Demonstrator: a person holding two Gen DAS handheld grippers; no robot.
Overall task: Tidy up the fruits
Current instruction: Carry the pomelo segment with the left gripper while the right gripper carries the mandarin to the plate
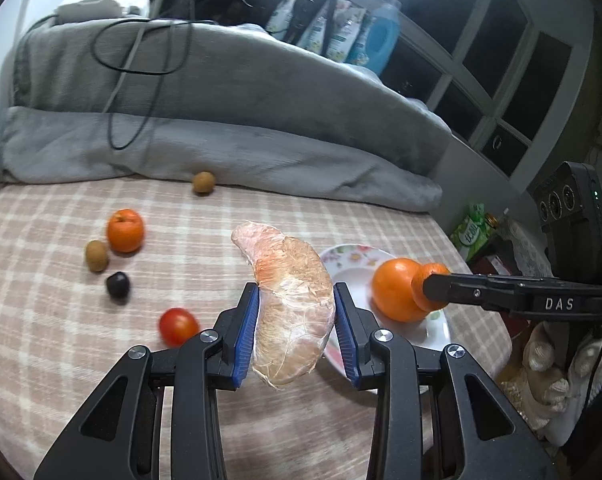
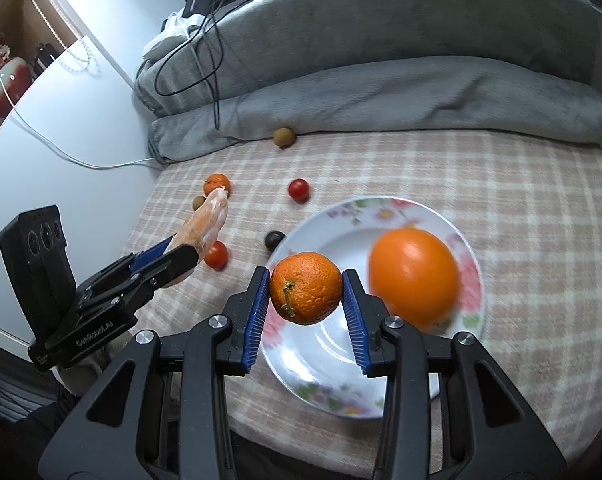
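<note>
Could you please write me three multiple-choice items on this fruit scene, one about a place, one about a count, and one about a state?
1. Where does the large orange lie?
A. On the flowered plate
B. On the grey blanket
C. In the left gripper

2. How many red tomatoes lie on the checked cloth in the right wrist view?
A. One
B. Two
C. Four

3. What is the state of the left gripper?
A. Open and empty
B. Shut on a kiwi
C. Shut on the peeled pomelo segment

Answers:
1. A, it sits on the plate's right side.
2. B, one tomato lies farther back and one beside the left gripper.
3. C, both blue pads press the segment's sides; the right gripper likewise holds the small mandarin above the plate.
</note>
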